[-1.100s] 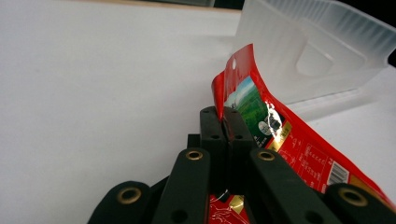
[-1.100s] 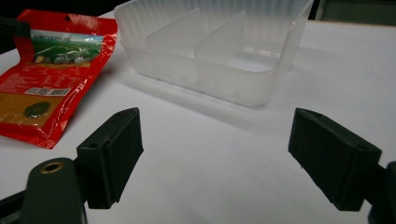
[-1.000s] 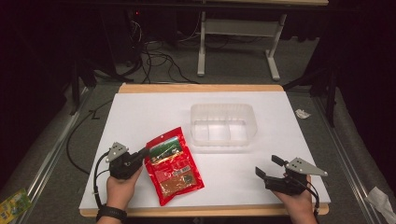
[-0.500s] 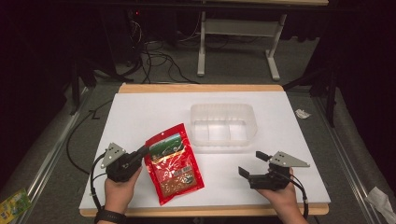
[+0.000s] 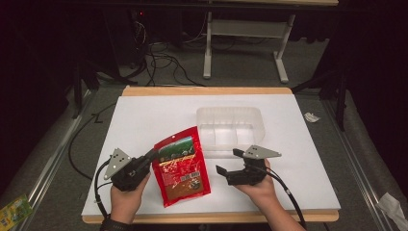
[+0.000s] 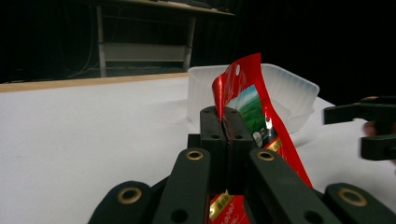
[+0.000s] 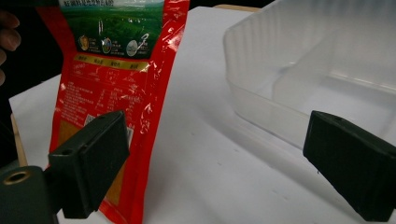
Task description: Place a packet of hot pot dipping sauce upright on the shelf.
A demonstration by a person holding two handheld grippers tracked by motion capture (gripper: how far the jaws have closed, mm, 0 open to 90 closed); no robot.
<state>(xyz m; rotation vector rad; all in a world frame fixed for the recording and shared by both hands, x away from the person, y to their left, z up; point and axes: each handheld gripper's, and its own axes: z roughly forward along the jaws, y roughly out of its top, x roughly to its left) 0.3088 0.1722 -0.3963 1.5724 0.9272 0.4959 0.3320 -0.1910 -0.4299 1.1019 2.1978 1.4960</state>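
The left tongs [image 5: 153, 155] pinch the red pouch [image 5: 182, 172], lifted beside the empty tub [image 5: 230, 129]; the right tongs [image 5: 229, 161], spread wide, have just been opening, nothing between them; dropping it in remains.

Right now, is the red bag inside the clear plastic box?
No, the red bag sits on the white table in front of the clear plastic box, its edge pinched by the left gripper.

Dark room, grey floor [image 5: 57, 144], white desk frame [image 5: 240, 43] behind.
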